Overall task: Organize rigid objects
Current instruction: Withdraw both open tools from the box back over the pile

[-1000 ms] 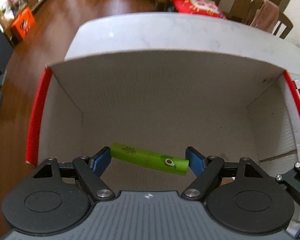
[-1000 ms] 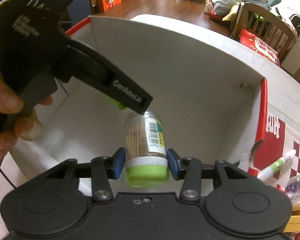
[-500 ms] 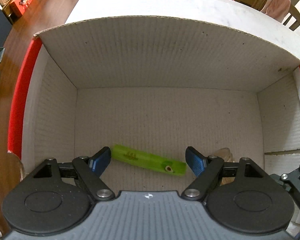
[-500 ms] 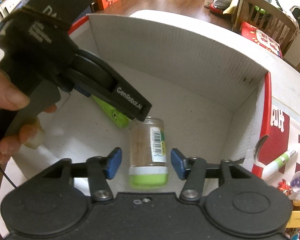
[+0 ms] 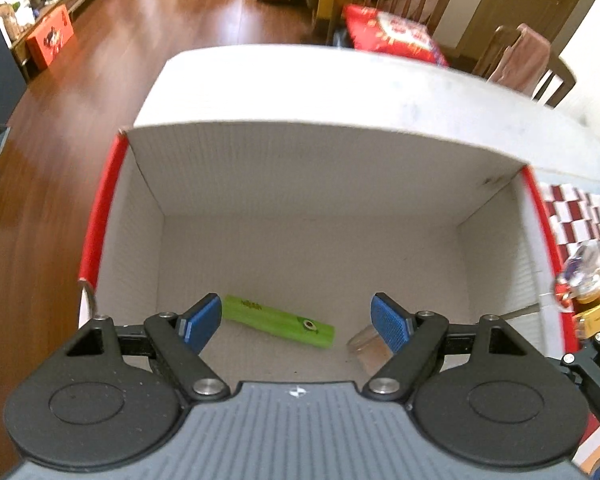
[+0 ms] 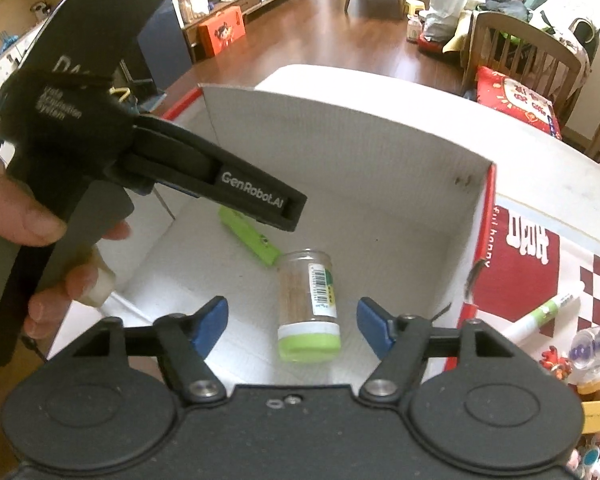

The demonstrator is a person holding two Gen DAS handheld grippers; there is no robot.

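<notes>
A white cardboard box point(image 5: 332, 176) with red outer sides stands on the table. On its floor lie a green tube point(image 5: 278, 320) and a clear toothpick jar point(image 6: 309, 304) with a green lid. My left gripper point(image 5: 296, 320) hovers open above the green tube, pads well apart from it. Over the jar, my right gripper point(image 6: 292, 322) has its jaws opening; the jar rests below between them, untouched. In the right wrist view the left gripper's black body point(image 6: 148, 152) crosses the box, held by a hand point(image 6: 28, 224). The green tube point(image 6: 250, 236) lies beyond the jar there.
To the right of the box, on a red-and-white checked cloth point(image 6: 596, 276), lie a white-and-green marker point(image 6: 544, 312) and small toys and a bottle point(image 6: 592, 356). Wooden chairs point(image 6: 528, 48) and wood floor point(image 5: 100, 92) lie beyond the table.
My right gripper let go of the toothpick jar, which now lies on the box floor, and both grippers have lifted up and back from the box.
</notes>
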